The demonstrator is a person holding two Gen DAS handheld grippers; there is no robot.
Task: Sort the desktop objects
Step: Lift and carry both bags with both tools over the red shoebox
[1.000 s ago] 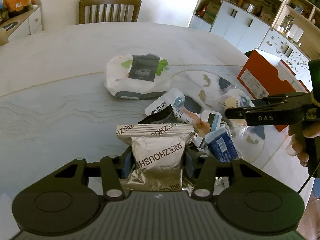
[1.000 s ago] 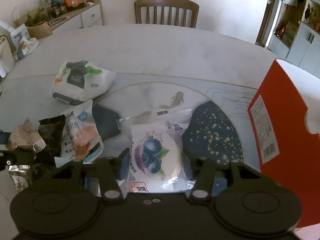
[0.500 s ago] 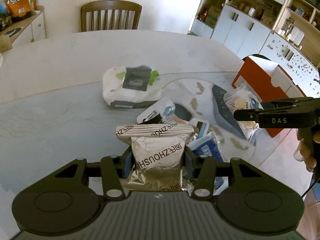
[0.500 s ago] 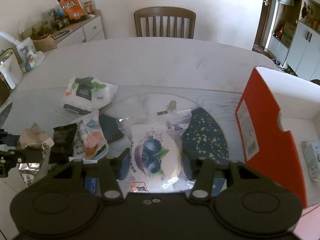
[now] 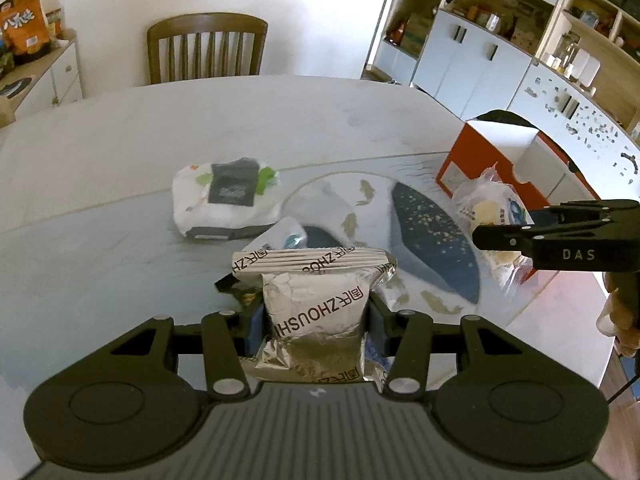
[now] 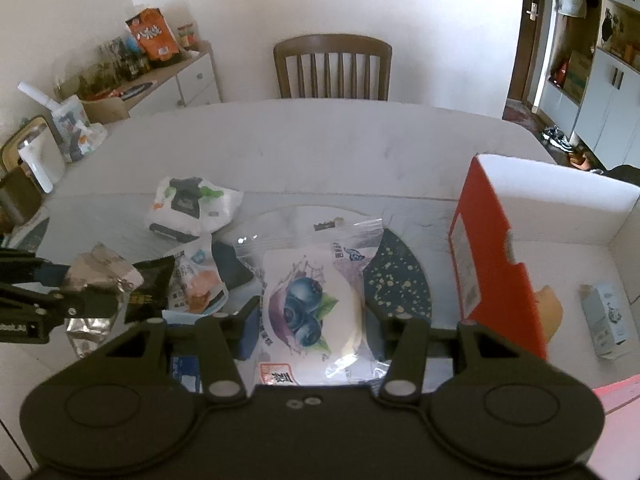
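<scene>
- The left gripper [image 5: 316, 320] is clamped on a crinkled silver foil snack packet with dark lettering [image 5: 316, 308]; the packet stands upright between the blue pads, its sealed top fanning out above the fingertips.
- The right gripper [image 6: 310, 320] is clamped on a clear plastic packet holding a round white pastry printed with blueberries [image 6: 310, 304], gripped at its lower half, with the wrapper's top edge reaching forward past the fingers.
- Both packets hang above the pale marble-patterned table [image 5: 120, 144], clear of its surface.
- Below the silver packet, on the table, lie a white soft pack with a dark label and green leaves [image 5: 226, 200], a small black sachet [image 6: 150, 292] and a white pouch with an orange picture [image 6: 196, 280].
- An orange cardboard box with a white inside [image 6: 496, 264] stands open just right of the blueberry packet; a small pale carton [image 6: 606, 320] lies inside it.
- Against a second ago, both grippers have risen: the table items look smaller and lower, more of the box interior shows, and each grip is unchanged.
- In the left view the right gripper has drifted up toward the box.
</scene>
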